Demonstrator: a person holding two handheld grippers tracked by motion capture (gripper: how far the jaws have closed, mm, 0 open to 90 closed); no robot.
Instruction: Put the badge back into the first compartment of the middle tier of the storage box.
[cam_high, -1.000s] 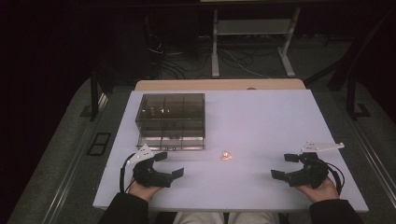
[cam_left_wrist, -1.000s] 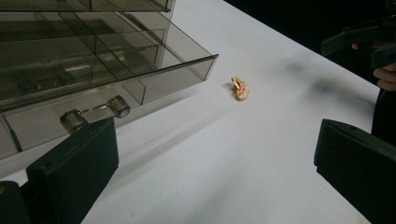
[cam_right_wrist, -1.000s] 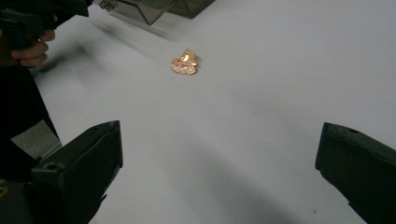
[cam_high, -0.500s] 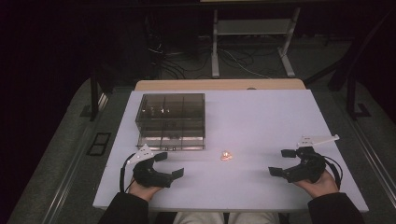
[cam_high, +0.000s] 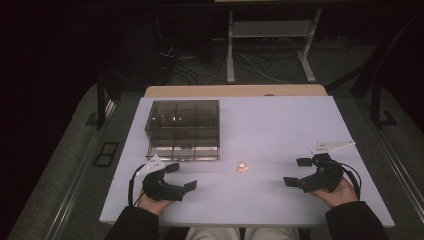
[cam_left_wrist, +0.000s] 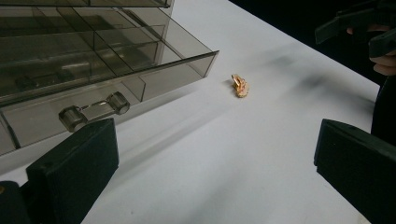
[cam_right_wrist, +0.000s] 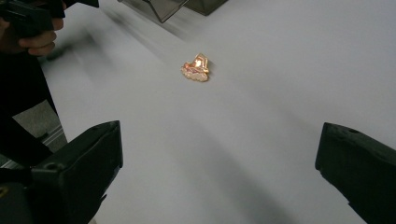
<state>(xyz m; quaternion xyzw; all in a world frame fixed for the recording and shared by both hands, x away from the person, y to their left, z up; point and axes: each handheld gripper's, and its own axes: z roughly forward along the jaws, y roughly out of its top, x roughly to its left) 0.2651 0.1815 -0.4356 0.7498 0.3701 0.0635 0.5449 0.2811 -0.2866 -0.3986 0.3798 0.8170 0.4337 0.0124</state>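
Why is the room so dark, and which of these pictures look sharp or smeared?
High view: light falls mainly on the white table, the surroundings nearly black, and the small gold trinket glares. Left gripper view: the smoky plastic box is crisp, though grey smears streak the table beyond the trinket. Right gripper view: the trinket glows sharp; the top edge is streaked.

Small gold trinket (cam_high: 242, 167) on white table (cam_high: 280, 130)

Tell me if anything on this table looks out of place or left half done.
The small gold trinket lies loose on the bare table, outside the smoky plastic organizer box. The box's bottom drawer is pulled partway open. Both grippers are open and apart from the trinket.
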